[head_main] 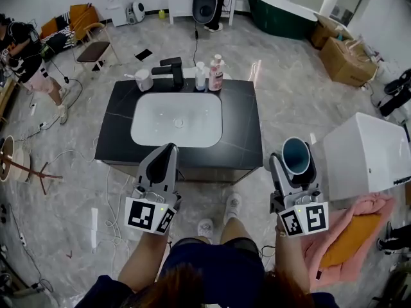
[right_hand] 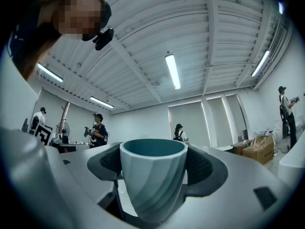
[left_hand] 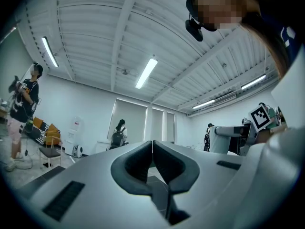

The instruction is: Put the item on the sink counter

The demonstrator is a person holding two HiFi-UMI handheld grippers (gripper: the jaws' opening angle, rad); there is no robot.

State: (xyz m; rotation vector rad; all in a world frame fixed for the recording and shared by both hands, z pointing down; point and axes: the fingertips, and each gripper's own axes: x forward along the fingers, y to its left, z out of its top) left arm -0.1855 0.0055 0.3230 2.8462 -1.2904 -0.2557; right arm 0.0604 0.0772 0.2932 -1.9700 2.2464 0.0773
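Note:
A pale teal cup with a dark teal inside stands upright between the jaws of my right gripper, which is shut on it; in the right gripper view the cup fills the gap, with a dark pad pressed on each side. My left gripper is shut with nothing in it, its pads meeting in the left gripper view. Both grippers point upward, near my body, short of the black sink counter with its white basin.
At the counter's back edge stand a black tap, a white mug and two pump bottles. A white box and pink and orange cloth lie at my right. Cables cross the marble floor at left. People stand around the room.

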